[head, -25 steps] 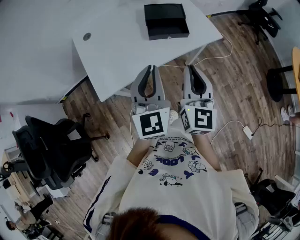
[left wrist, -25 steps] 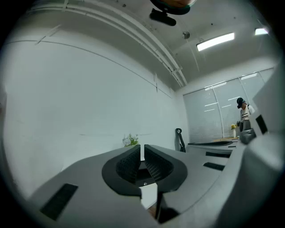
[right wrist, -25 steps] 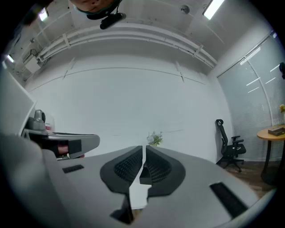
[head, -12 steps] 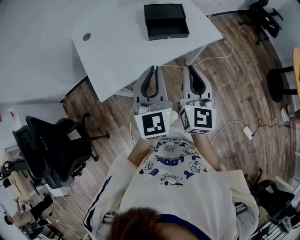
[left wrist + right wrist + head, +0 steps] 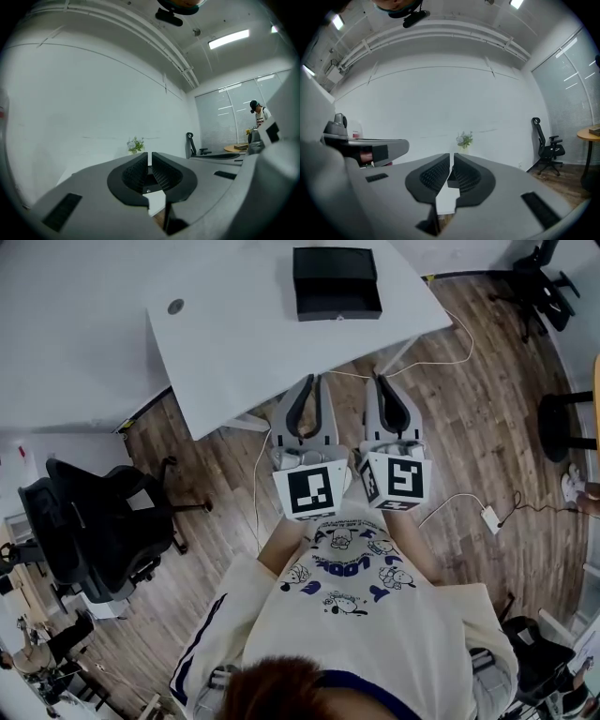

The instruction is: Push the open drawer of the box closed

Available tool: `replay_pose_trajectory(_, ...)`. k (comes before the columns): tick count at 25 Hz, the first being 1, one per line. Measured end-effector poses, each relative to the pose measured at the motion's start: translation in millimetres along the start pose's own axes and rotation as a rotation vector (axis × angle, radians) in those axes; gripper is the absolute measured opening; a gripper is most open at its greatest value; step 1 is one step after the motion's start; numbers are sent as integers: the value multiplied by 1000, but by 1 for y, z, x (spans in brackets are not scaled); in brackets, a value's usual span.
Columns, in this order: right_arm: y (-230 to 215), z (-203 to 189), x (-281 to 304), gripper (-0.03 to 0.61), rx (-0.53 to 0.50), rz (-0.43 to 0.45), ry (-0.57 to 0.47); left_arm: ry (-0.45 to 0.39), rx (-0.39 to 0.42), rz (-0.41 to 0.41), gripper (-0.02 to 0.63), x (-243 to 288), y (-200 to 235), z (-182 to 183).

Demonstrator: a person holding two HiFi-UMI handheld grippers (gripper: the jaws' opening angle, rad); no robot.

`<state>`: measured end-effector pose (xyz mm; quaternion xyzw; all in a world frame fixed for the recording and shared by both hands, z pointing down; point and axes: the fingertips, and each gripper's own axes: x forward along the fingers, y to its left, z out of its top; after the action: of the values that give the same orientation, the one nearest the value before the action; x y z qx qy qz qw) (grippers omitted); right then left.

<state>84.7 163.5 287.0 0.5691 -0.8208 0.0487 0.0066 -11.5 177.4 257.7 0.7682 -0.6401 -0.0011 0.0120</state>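
Note:
A black box [image 5: 336, 266] sits at the far side of the white table [image 5: 234, 343]. Its open drawer [image 5: 339, 305] sticks out toward me. Both grippers are held side by side over the wooden floor, short of the table's near edge and well apart from the box. The left gripper [image 5: 313, 381] points up toward the table with its jaws together and nothing between them. The right gripper [image 5: 381, 378] does the same. In the left gripper view the left gripper [image 5: 150, 154] shows only a thin slit; in the right gripper view the right gripper [image 5: 452, 155] is likewise shut.
A black office chair [image 5: 89, 531] stands at the left. A white cable and its adaptor [image 5: 488, 517] lie on the floor at the right, near a black stool [image 5: 565, 418]. A small plant [image 5: 464, 139] stands by the far wall. A person [image 5: 258, 115] stands in the distance.
The left gripper has drifted slightly right, closer to the right gripper. The head view has shifted a little. Both grippers stay shut and the drawer is still open.

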Motion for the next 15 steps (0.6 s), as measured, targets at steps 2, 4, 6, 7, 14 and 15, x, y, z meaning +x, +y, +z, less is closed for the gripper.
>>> replay_pose_trajectory(2,-4,-2,1,43,3,10,7,6,-8,10,35,2,-3,-2)
replay_pose_trajectory(4,-8,-3,3,44,9,17,12,11,-13,19,35,4,-5,-4)
replay_pose_trajectory(6,-11,-5,6,44,15,21,17,13,-16,24,35,9,-7,-5)
replay_pose_trajectory(7,-13,-6,8,44,17,22,20,15,-15,25,35,11,-8,-6)
replay_pose_trajectory(14,-19,-12,31,44,26,29,46,34,-16,13,35,34,-6,-12)
replay_pose_trajectory(15,-21,-13,36,44,26,28,49,35,-16,10,35,39,-6,-12)
